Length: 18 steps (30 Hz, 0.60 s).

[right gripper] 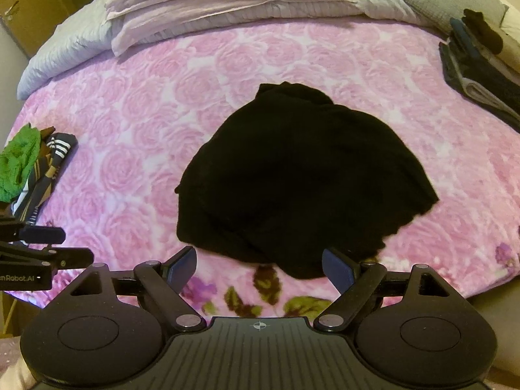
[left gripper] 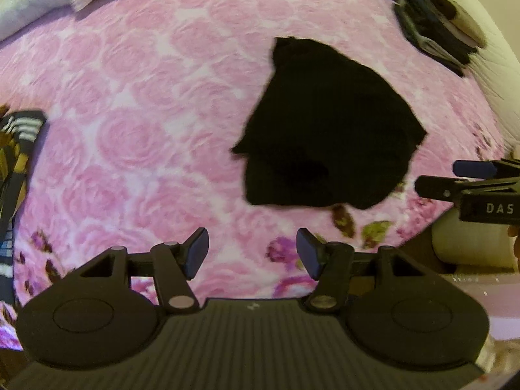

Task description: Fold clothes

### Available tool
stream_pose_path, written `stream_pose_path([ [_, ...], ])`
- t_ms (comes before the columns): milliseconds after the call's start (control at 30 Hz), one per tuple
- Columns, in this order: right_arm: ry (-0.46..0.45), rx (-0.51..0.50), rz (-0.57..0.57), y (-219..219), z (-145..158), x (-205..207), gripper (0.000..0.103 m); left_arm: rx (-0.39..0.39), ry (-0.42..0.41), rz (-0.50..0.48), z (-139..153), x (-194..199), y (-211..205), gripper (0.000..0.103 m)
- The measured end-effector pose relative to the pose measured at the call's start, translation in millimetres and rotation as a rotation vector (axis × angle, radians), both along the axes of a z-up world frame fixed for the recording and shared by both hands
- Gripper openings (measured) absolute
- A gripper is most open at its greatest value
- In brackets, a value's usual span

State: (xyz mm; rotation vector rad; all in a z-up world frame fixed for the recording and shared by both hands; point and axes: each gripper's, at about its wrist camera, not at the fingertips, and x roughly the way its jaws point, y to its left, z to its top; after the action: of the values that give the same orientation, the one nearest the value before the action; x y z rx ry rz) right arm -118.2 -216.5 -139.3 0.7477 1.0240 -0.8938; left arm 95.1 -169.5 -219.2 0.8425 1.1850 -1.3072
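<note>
Bed (right gripper: 136, 113) under a pink rose blanket carries the black garment (right gripper: 302, 175), a folded heap at mid-bed whose long axis runs from 11 o'clock, where it narrows, to 5 o'clock in the right wrist view. Left hand-held gripper (left gripper: 253, 253) hovers at 7 o'clock of it, fingers apart and empty; right hand-held gripper (right gripper: 259, 268) sits level at its near hem, equally spread, gripping nothing.

A pink rose-patterned bedspread (right gripper: 136, 123) is spread flat; pale pillows (right gripper: 208, 6) are stacked at its far edge.
</note>
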Motion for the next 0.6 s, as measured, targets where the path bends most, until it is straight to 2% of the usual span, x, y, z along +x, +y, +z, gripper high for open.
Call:
stream_pose_path([
  [133, -0.008, -0.030, 0.053, -3.0, -23.7, 17.2, 0.082, 0.006, -0.021, 0.090, -20.9, 33.4, 9.7, 0.057],
  [267, -0.023, -0.061, 0.114, -2.0, -51.1, 36.7, 0.082, 0.005, -0.076, 0.189, -41.7, 71.0, 20.6, 0.058],
  [433, 0.041, -0.163, 0.216, 1.6, -89.5, 65.8, 0.082, 0.017, -0.116, 0.309, -64.0, 115.4, 32.0, 0.058],
  [600, 0.135, -0.279, 0.277, -3.3, -131.1, 91.4, 0.079, 0.021, -0.148, 0.346, -77.3, 133.9, 34.6, 0.058],
])
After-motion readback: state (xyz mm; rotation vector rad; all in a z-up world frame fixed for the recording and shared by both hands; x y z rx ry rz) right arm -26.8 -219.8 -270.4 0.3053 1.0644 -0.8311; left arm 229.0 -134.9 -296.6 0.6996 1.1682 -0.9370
